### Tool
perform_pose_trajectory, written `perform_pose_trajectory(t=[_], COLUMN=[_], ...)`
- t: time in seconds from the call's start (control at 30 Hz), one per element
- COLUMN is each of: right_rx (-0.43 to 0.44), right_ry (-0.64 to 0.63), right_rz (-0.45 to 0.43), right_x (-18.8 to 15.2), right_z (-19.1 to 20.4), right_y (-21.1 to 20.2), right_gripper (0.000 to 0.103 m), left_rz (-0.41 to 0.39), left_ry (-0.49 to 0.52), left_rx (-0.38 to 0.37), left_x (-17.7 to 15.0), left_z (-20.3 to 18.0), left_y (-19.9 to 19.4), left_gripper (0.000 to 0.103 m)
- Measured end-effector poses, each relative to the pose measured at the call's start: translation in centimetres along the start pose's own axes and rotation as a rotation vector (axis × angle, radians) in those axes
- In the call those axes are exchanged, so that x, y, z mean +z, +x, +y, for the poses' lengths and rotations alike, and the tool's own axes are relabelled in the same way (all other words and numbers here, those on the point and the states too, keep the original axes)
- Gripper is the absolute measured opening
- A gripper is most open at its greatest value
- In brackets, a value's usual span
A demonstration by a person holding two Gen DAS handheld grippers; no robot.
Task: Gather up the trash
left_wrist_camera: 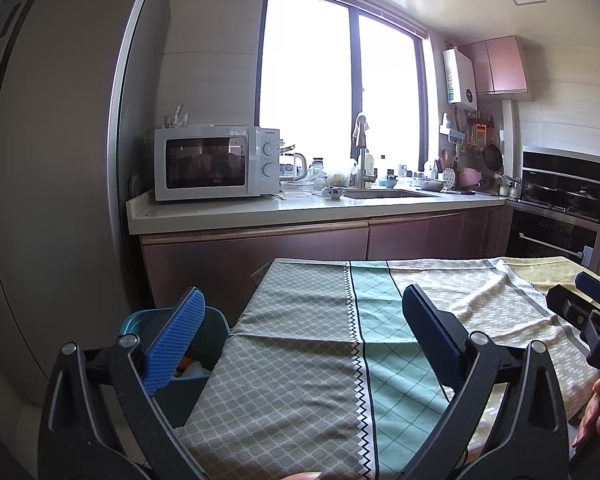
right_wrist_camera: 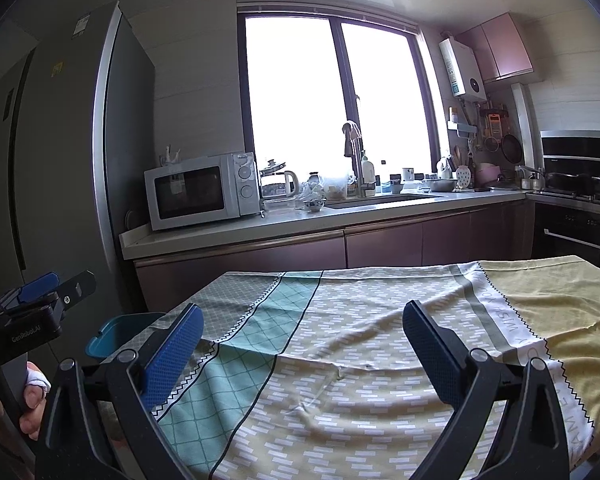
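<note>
Both grippers, the left gripper (left_wrist_camera: 302, 334) and right gripper (right_wrist_camera: 302, 344), hover spread wide and empty over the cloth-covered tabletop (left_wrist_camera: 300, 360), apparently because the trash already sits in the teal bin (left_wrist_camera: 198, 354) just left of the left gripper.

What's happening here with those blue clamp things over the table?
A person holds a two-finger gripper in each hand over a table covered by a patterned tablecloth. The left gripper and the right gripper are both open and hold nothing. A teal trash bin stands by the table's left edge, with some white and orange scraps already inside. No trash shows on the visible part of the cloth, so the collecting looks about finished.
</note>
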State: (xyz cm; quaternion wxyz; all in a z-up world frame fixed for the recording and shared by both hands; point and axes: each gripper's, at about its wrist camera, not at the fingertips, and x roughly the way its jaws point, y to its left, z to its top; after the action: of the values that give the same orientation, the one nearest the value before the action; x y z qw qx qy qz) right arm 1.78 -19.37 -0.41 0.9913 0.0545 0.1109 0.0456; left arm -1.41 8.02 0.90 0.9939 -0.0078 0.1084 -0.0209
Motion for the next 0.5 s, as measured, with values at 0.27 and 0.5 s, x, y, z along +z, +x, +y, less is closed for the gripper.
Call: perform_pose_trajectory(t=[0.27,0.5], right_rx=[-0.002,-0.005], right_ry=[0.005,0.007], right_rz=[-0.006,-0.006], right_x=[-0.04,-0.04], right_z=[0.10,0.15], right_y=[-0.12,-0.06], right_gripper=[0.096,0.096], left_rz=[-0.002,-0.006], left_ry=[-0.001,-0.004], left_rx=[0.005,0.007], left_x=[-0.04,-0.08], left_z=[-0.02,0.05], left_y=[-0.03,-0.02], left_gripper=[0.097,0.097])
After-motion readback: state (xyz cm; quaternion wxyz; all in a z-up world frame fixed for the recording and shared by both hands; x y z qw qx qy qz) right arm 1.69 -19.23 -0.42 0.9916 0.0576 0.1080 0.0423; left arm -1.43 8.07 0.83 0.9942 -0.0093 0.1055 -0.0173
